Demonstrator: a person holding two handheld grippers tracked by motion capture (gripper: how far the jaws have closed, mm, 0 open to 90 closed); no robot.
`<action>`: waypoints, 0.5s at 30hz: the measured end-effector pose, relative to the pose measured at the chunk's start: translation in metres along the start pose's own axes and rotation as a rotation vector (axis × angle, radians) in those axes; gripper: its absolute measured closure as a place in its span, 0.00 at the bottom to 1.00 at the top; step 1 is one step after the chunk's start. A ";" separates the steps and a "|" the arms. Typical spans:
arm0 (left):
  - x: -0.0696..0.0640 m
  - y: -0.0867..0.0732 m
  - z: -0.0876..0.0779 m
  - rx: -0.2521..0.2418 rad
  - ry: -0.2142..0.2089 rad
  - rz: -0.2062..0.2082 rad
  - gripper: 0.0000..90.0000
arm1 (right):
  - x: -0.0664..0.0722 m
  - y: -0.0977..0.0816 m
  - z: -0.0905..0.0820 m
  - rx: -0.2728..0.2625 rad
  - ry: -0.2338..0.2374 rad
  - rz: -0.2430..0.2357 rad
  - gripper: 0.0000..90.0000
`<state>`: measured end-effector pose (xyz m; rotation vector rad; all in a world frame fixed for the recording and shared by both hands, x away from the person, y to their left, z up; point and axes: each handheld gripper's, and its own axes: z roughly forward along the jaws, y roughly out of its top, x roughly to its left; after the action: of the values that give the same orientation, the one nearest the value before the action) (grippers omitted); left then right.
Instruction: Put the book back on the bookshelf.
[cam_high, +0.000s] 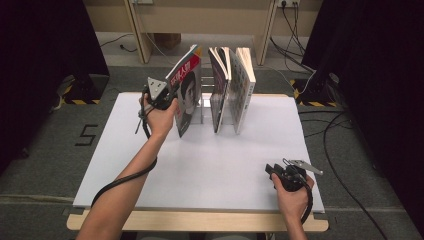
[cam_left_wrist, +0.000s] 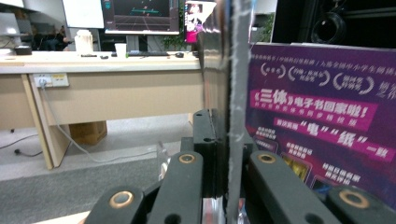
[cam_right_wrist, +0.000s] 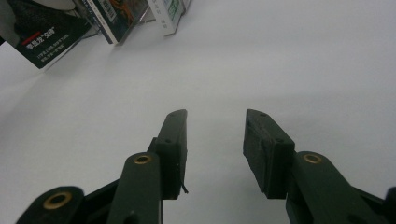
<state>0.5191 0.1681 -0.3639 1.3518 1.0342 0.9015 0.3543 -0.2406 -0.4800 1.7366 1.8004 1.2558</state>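
Observation:
A book with a red and black cover (cam_high: 188, 92) stands tilted at the left end of a row on the white tabletop (cam_high: 210, 165). My left gripper (cam_high: 175, 99) is shut on its near edge. In the left gripper view the jaws (cam_left_wrist: 229, 140) pinch the book's page edge (cam_left_wrist: 236, 84), and its purple cover (cam_left_wrist: 317, 121) spreads to the right. Two more books (cam_high: 220, 90) (cam_high: 243, 89) stand upright beside it. My right gripper (cam_high: 271, 170) rests low near the table's front right, open with nothing between its fingers (cam_right_wrist: 215, 140). The books' lower ends (cam_right_wrist: 114, 18) lie far ahead of it.
A clear bookstand (cam_high: 205, 107) holds the row at the table's back middle. Behind the table stand wooden desk legs (cam_high: 142, 35). Cables (cam_high: 345, 150) trail over the grey floor at the right. Dark curtains (cam_high: 45, 50) close off both sides.

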 end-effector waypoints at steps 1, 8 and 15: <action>0.000 0.000 -0.001 0.002 0.004 0.004 0.95 | -0.001 0.000 0.000 -0.002 -0.003 -0.009 0.67; 0.004 0.000 -0.003 0.018 -0.021 -0.029 0.91 | 0.000 0.000 0.000 0.005 -0.001 -0.001 0.67; 0.007 0.006 0.000 0.033 -0.045 -0.088 0.83 | 0.000 0.000 0.001 0.007 -0.001 0.001 0.66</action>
<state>0.5218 0.1747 -0.3581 1.3375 1.0696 0.7881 0.3547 -0.2405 -0.4809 1.7420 1.8051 1.2507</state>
